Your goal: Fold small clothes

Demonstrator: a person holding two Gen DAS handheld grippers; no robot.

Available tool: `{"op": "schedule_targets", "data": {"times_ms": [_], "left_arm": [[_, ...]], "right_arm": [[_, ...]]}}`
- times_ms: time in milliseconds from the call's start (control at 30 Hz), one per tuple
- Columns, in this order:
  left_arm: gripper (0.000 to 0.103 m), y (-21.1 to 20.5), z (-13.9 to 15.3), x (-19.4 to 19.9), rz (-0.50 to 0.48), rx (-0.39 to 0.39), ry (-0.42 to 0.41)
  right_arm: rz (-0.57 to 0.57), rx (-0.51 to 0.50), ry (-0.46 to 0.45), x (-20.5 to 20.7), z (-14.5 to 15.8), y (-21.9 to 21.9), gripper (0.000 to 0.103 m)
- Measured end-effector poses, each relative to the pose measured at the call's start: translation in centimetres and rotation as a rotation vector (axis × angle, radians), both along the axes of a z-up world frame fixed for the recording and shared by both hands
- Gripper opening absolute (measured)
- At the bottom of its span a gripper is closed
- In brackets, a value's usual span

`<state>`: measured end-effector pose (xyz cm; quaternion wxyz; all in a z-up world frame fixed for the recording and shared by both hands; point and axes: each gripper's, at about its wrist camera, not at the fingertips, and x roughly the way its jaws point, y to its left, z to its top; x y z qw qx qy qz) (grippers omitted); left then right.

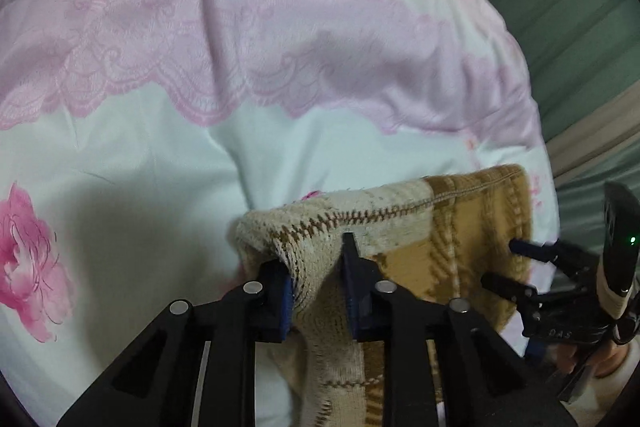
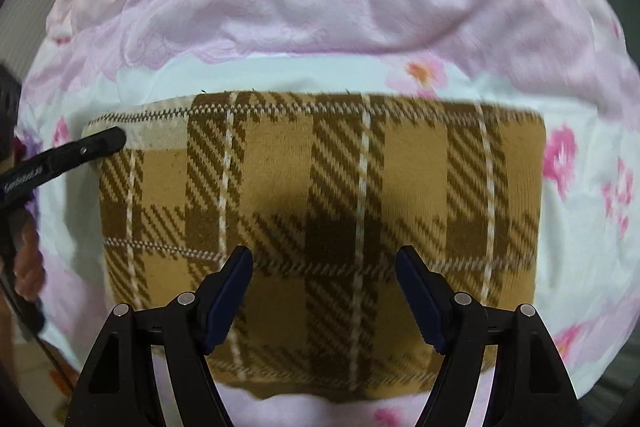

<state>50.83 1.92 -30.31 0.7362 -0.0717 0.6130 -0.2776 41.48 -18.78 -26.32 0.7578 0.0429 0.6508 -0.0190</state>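
A small brown-and-tan plaid knit garment (image 2: 320, 227) with a cream band at its left end lies folded on a floral bedsheet. My left gripper (image 1: 316, 283) is shut on the garment's cream corner (image 1: 304, 251) and holds it slightly raised; the left gripper's finger also shows in the right wrist view (image 2: 100, 143) at that corner. My right gripper (image 2: 324, 287) is open just above the middle of the garment, its fingers apart and empty. It also shows in the left wrist view (image 1: 508, 263) at the garment's far edge.
The pink-and-white floral bedsheet (image 1: 160, 147) covers the bed, with a rumpled pink lace-print fold (image 2: 320, 15) behind the garment. A green curtain (image 1: 580, 7) hangs past the bed's right edge.
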Motion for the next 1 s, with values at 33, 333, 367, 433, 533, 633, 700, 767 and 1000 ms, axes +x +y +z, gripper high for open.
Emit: {"op": "schedule_targets", "data": {"times_ms": [33,333,367,433,533,633,700,767,1000], "left_arm": [[0.035,0.4,0.2,-0.2,0.017,-0.007,0.010],[0.067,3.5,0.9,-6.6,0.061,-0.032,0.040],[0.067,3.5,0.7,-7.3,0.062,-0.036,0.046],[0.065,3.4,-0.1,-8.0,0.083,-0.032,0.059],[0.045,2.7,-1.9,-8.8,0.112,-0.024,0.119],[0.029,2.6,-1.4,-10.5,0.181,0.013,0.118],[0.027,3.4,-0.5,-11.6,0.285,-0.021,0.121],[0.027,4.2,-0.6,-12.4,0.365,0.028,0.125],[0.071,4.5,0.6,-10.6,0.301,-0.074,0.078]], "right_arm": [[0.017,-0.036,0.000,0.4,-0.4,0.3,0.075],[-0.047,-0.034,0.013,0.1,-1.3,-3.9,0.075],[-0.058,-0.038,-0.013,-0.5,-0.6,-4.7,0.075],[-0.078,-0.051,-0.034,-1.5,0.3,-6.2,0.075],[-0.156,-0.072,-0.059,-3.3,1.5,-9.5,0.075],[-0.209,-0.096,-0.054,-4.3,1.6,-12.0,0.075],[-0.213,-0.108,-0.044,-4.9,1.5,-12.6,0.075],[-0.216,-0.125,-0.040,-5.0,1.3,-12.9,0.075],[-0.153,-0.069,-0.014,-4.4,0.4,-10.7,0.075]]}}
